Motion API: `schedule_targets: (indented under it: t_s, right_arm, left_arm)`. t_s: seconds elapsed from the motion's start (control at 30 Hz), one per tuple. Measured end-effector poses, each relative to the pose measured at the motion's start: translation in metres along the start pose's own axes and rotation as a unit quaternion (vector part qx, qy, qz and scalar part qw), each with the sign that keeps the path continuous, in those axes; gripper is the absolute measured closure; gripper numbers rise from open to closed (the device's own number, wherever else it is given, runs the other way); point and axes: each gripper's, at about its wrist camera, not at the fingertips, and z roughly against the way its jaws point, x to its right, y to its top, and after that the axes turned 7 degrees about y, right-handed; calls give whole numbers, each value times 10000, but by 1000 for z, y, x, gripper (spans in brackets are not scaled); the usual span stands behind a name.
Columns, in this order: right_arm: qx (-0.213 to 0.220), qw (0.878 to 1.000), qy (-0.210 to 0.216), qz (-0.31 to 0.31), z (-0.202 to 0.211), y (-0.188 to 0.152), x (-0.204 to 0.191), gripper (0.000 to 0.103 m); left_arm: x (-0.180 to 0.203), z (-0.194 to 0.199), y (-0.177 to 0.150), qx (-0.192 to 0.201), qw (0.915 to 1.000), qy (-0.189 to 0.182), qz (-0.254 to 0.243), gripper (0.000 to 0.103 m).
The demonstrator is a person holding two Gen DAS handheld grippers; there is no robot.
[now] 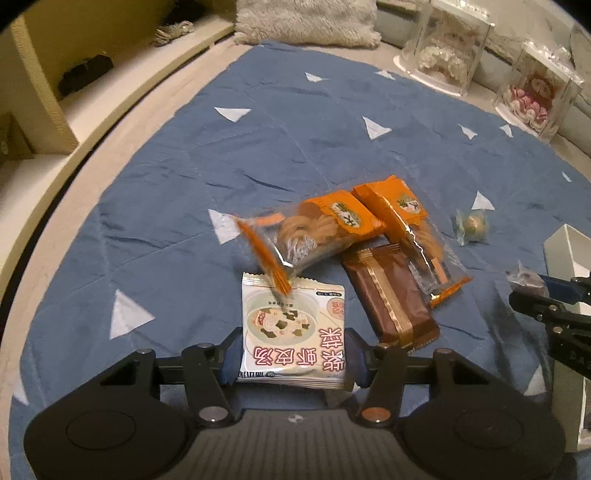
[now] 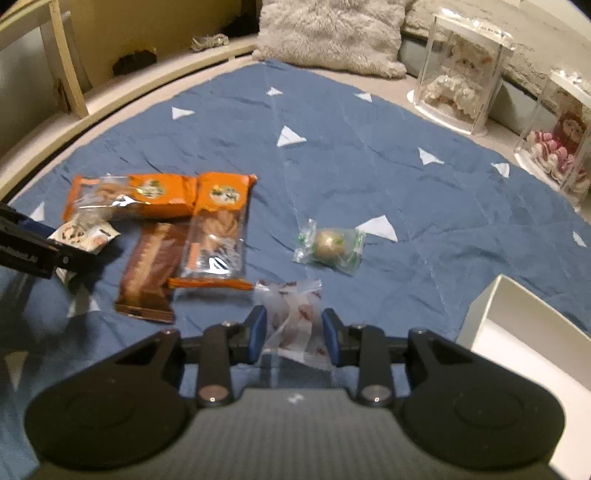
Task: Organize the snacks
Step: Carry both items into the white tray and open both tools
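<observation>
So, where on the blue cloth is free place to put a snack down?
Free: the wide stretch of cloth between the snack pile and the pillow, and the strip between the green candy and white box. Crowded: around the orange packs and brown bar.

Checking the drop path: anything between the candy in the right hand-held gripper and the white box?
Nothing visible. The right hand-held gripper is shut on the translucent candy wrapper, and only bare blue quilt lies between it and the white box at lower right. The green-wrapped candy sits further back, off that line.
</observation>
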Motion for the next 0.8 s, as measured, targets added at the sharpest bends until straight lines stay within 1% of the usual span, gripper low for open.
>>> schedule_targets:
  t_s: [0.13, 0.3, 0.43, 0.57, 0.63, 0.8]
  right_arm:
    - [183, 9998, 91, -24, 19, -3, -6, 64]
    - [345, 9993, 91, -80, 40, -7, -12, 64]
    - [536, 9983, 93, -214, 58, -11, -14, 64]
    - [754, 9961, 55, -463, 74, -15, -9, 64]
    - [843, 9949, 33, -556, 83, -19, -4, 64]
    - [915, 9932, -132, -708, 103, -32, 13, 64]
  left_arm:
    - [-7, 16, -7, 96, 9999, 16, 111, 46]
    - [-15, 43, -13, 385, 9988, -1, 291, 46]
    - [-12, 60, -17, 589, 9975, -69, 397, 46]
    - [2, 78, -19, 831, 9957, -169, 375, 46]
    - [13, 85, -20, 932, 9946, -277, 353, 46]
    - [45, 96, -22, 1066, 9928, -505, 198, 46]
